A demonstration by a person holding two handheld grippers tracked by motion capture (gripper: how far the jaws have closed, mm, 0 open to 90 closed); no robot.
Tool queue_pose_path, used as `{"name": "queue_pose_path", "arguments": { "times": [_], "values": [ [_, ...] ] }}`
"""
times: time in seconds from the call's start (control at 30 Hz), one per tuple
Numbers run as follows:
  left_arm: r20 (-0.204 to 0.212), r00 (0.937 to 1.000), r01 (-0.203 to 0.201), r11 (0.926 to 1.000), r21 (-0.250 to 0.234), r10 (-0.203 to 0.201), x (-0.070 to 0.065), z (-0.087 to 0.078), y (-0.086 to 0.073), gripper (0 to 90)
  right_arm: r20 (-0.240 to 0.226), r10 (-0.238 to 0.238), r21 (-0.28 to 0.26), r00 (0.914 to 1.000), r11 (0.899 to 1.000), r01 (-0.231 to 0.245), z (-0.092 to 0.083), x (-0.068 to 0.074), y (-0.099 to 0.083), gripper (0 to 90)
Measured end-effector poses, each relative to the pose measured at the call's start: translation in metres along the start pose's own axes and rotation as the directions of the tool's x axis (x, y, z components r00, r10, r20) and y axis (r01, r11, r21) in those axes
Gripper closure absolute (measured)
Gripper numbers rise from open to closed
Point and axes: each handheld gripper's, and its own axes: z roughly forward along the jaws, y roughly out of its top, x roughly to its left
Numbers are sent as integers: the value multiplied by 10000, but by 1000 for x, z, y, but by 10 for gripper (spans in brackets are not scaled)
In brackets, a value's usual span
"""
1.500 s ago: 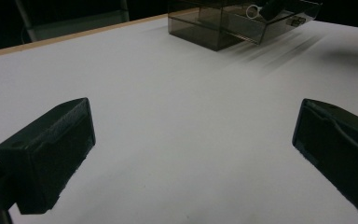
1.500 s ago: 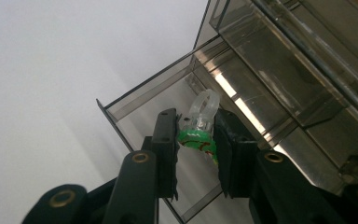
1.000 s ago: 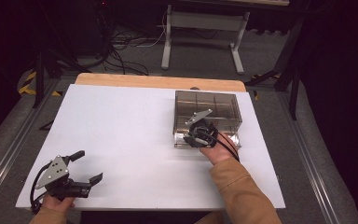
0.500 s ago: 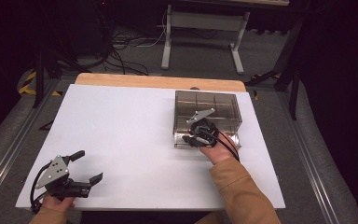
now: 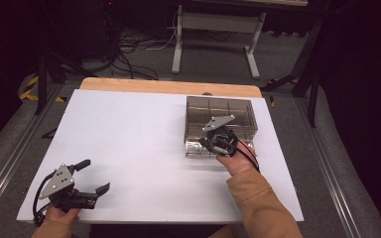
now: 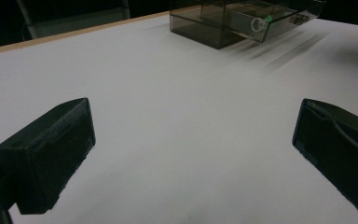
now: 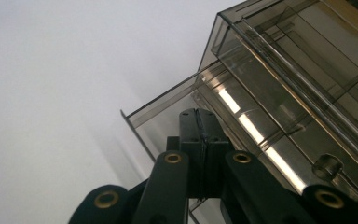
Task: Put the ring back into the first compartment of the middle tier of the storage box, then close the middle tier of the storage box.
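Rt gripper point(image 5: 213, 142) at the near edge of a smoky clear drawer box point(image 5: 238, 106), over its part-open drawer point(image 7: 168, 105). Jaws just closed, now pressed flat together — pads meeting, nothing seen between them. Drawer's front wall just ahead of the jaw tips in the right gripper view; touching or apart, cannot tell. Round knob point(image 7: 327, 166) off to one side of the jaws. Lt gripper point(image 5: 93, 176) low on the white tabletop point(image 5: 129, 129), near corner, jaws spread wide, bare table between them. Box point(image 6: 223, 23) well ahead of those jaws — far side, knob point(image 6: 257, 23) facing them. Both hands gripping their tools.
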Motion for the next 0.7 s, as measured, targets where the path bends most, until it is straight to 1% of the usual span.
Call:
{"name": "queue_pose_path", "arguments": {
  "times": [0.07, 0.1, 0.2, 0.23, 0.33, 0.43, 0.53, 0.57, 0.67, 0.7],
  "values": [
    [-17, 10000, 74, 10000, -56, -74, 0, -1, 0, 1, -161, -90, -17, 9998, 10000, 90, -5, 0, -1, 900],
    [41, 10000, 71, 10000, -48, -71, 0, -1, 0, 1, -215, -104, -57, 9997, 9999, 103, -6, -1, -2, 900],
    [39, 9998, 214, 9997, -65, -214, 0, -1, 0, 1, -300, -117, -36, 9995, 9999, 116, -13, -3, -6, 900],
    [10, 10000, 72, 10000, -36, -72, 1, 0, 0, 1, -339, -108, -24, 9994, 9999, 108, -14, -5, -8, 900],
    [-21, 10000, 81, 10000, 16, -81, 1, 0, 0, 1, -413, -97, -26, 9991, 10000, 96, -19, -7, -12, 900],
    [-22, 9999, 124, 9999, -36, -124, 1, 0, 0, 1, -511, -167, 27, 9986, 9999, 168, -24, -8, -15, 900],
    [-8, 9999, 160, 9999, -25, -160, 1, 0, 0, 1, -451, -304, 78, 9985, 9995, 308, -29, -9, -19, 900],
    [-54, 10000, 80, 10000, 24, -80, 1, 0, 0, 1, -418, -350, 62, 9985, 9994, 353, -30, -10, -20, 900],
    [-62, 9999, 113, 9999, 20, -113, 1, 0, 0, 1, -473, -304, 89, 9984, 9995, 308, -33, -12, -24, 900],
    [-58, 9999, 113, 9999, 18, -112, 1, 0, 0, 1, -412, -308, 144, 9987, 9994, 314, -34, -12, -25, 900]
  ]
}}
